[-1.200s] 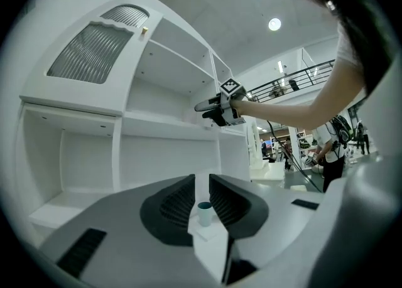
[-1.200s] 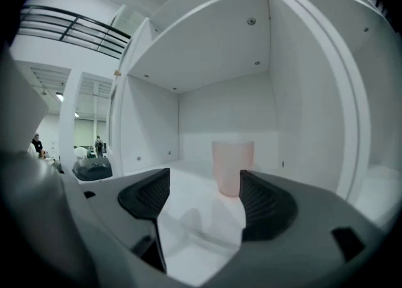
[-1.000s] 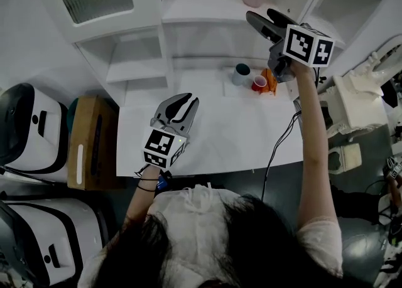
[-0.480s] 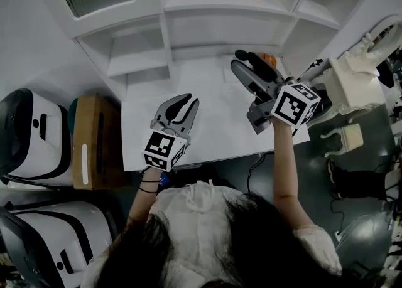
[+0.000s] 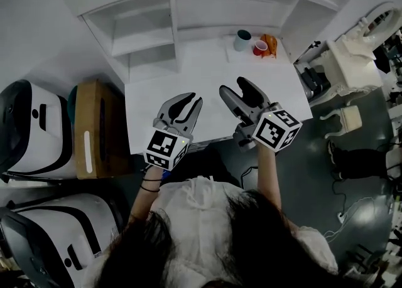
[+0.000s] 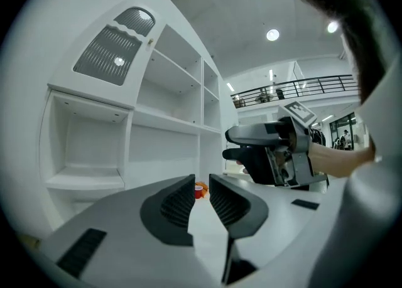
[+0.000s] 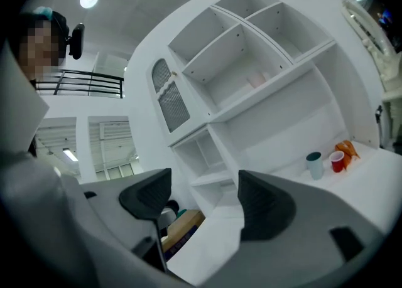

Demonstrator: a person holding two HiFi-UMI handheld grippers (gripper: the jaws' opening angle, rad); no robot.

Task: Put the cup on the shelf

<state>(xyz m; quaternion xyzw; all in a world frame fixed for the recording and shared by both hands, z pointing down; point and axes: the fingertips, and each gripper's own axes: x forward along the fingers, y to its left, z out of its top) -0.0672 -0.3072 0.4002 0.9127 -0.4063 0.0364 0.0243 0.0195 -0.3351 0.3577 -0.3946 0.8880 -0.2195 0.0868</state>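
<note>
- Left hand-held gripper (image 5: 190, 98): jaws barely parted, empty, near the worktop's (image 5: 188, 70) front edge.
- Right hand-held gripper (image 5: 233, 87): jaws wide apart, empty.
- Open worktop stretches to the teal cup (image 5: 242, 39) at its back edge.

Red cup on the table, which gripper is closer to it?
Right. The right gripper hangs near the table's front, just left of the red cup's line; the left gripper is farther left.

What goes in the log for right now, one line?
left claw: open, empty | right claw: open, empty | pale pink cup: on white shelf | both over white table
</note>
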